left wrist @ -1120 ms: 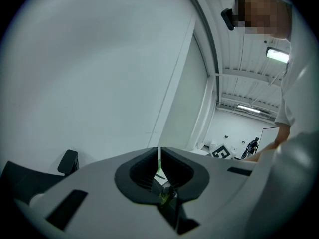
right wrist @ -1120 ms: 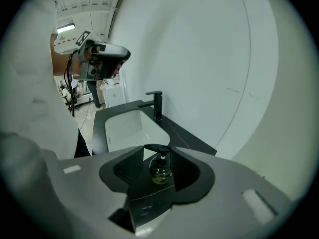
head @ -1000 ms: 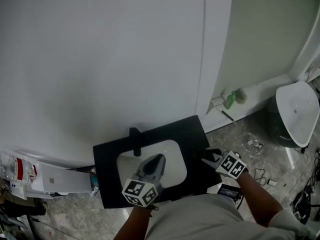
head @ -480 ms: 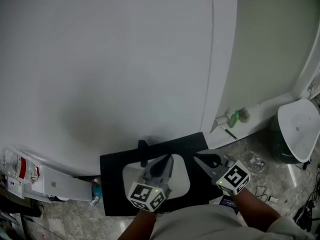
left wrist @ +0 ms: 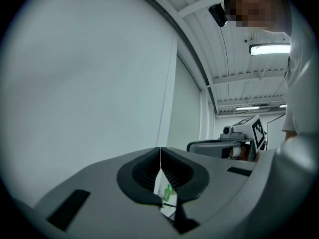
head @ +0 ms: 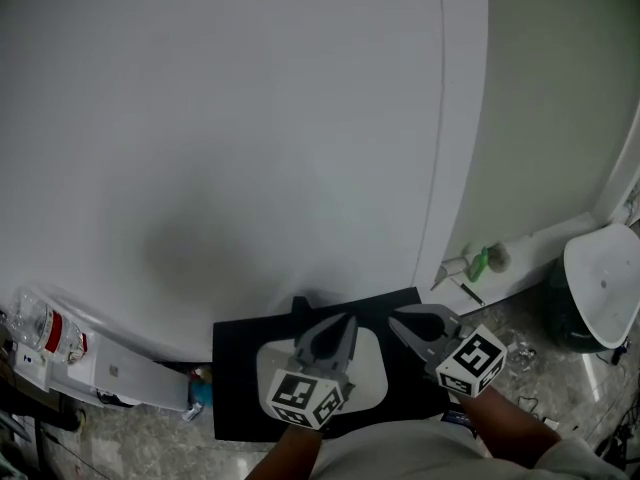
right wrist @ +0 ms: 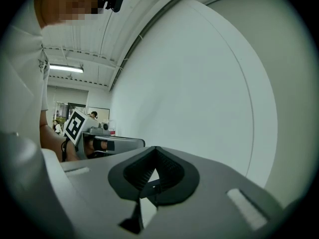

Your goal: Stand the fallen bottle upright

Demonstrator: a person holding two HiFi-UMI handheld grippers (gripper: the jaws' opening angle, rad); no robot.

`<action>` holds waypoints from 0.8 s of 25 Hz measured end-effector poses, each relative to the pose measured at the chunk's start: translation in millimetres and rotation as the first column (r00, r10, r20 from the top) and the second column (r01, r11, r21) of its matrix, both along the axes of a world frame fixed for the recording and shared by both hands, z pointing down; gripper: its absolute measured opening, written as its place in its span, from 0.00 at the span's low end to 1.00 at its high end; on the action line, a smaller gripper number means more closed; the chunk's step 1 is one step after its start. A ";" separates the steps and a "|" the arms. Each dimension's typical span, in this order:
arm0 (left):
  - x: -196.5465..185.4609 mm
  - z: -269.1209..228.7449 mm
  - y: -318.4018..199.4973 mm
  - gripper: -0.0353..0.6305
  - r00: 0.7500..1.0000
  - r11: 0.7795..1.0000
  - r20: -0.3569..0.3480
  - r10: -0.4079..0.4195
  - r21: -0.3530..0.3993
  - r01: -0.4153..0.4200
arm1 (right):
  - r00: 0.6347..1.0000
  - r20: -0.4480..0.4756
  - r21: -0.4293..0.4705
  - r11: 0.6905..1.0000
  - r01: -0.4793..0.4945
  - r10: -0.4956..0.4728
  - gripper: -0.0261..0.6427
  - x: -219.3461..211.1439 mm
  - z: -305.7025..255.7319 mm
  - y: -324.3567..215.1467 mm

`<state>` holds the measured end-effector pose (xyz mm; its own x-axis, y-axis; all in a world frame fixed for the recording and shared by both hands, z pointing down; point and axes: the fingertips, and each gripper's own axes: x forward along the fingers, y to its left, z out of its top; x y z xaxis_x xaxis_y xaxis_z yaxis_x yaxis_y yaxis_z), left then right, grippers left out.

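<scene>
A small green bottle (head: 481,261) sits on the floor at the foot of the white wall, right of the black table (head: 235,408). Through the slit under my left gripper's jaws the green bottle (left wrist: 167,192) shows far off and small; I cannot tell how it lies. My left gripper (head: 346,320) hangs over the white board (head: 375,373) on the table, its jaws met at the tips (left wrist: 160,149) with nothing between them. My right gripper (head: 393,321) is beside it, held level, jaws shut and empty (right wrist: 155,149). Both are far from the bottle.
A white bin lid (head: 600,288) lies on the floor at the right. At the left are a white box (head: 120,373) and a clear plastic bottle with a red label (head: 45,330). A short black post (head: 300,306) stands at the table's far edge, close to the wall.
Both grippers have risen and now show larger and higher over the table. The head view has shifted, so the table and the bottle sit further right and lower.
</scene>
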<state>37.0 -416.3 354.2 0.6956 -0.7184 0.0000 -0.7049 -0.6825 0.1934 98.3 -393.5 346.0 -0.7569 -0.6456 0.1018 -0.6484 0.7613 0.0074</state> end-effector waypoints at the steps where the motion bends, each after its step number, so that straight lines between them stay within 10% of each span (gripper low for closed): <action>1: -0.6 -0.3 -0.2 0.06 1.000 1.000 0.000 -0.002 0.000 0.002 | 1.000 0.003 0.001 1.000 0.003 -0.003 0.04 -0.4 -1.0 -0.3; 20: 1.1 -0.5 3.8 0.06 1.000 1.000 -0.002 -0.002 -0.008 0.002 | 1.000 0.020 -0.016 1.000 0.000 0.000 0.04 7.3 1.0 -0.2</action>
